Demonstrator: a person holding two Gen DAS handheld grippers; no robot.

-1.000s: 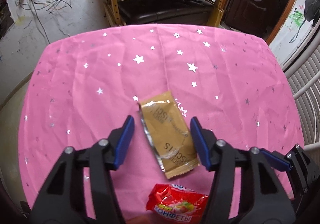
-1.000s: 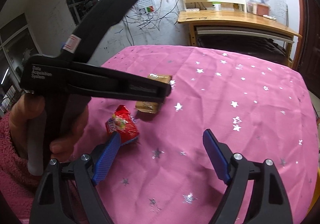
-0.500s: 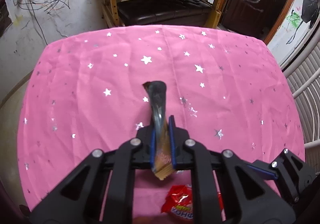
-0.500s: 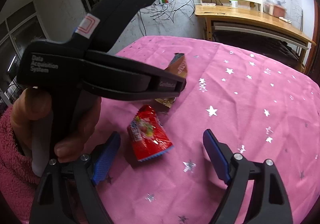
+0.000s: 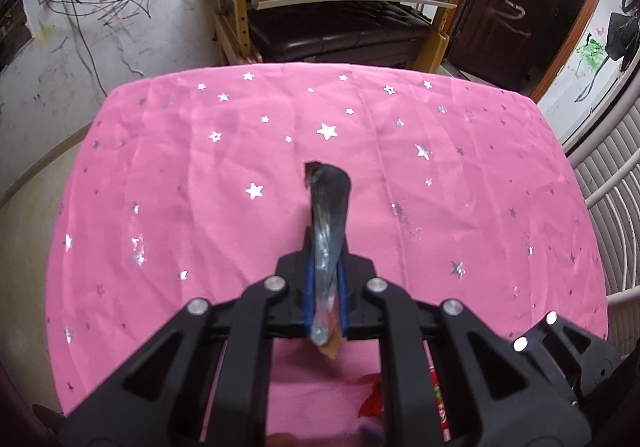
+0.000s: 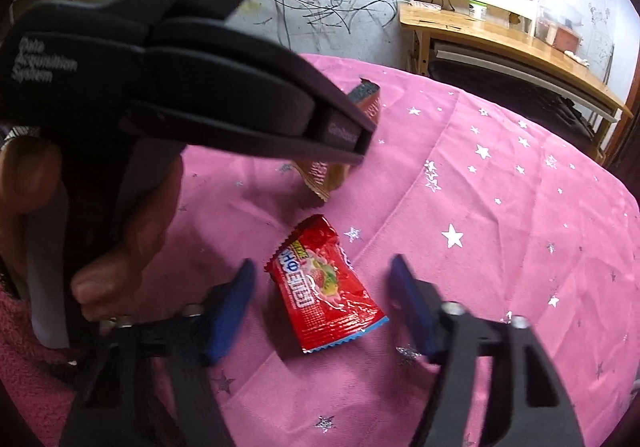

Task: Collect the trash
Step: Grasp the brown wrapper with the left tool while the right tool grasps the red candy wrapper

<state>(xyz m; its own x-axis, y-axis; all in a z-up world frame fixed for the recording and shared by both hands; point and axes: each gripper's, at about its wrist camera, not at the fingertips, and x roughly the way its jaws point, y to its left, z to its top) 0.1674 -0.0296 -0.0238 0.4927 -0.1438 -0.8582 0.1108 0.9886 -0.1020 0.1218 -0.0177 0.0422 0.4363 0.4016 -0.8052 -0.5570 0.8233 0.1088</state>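
1. Trash first: our left gripper [image 5: 325, 289] is clamped tight on the crinkly gold-brown foil wrapper [image 5: 327, 215], lifted clear of the pink star-print tablecloth [image 5: 160, 175]. The glossy red candy wrapper [image 6: 325, 289] lies flat on the cloth between the blue pads of our right gripper [image 6: 320, 305], which has just been closing in but isn't touching it.
2. That red one is slick and flat, so we reckon the pads could skate over it or shove it sideways instead of pinching it.
3. Come in too low and we probably grab a fold of tablecloth too, dragging everything.
4. Both grippers sit really close together, so bumping them could knock the gold wrapper loose.
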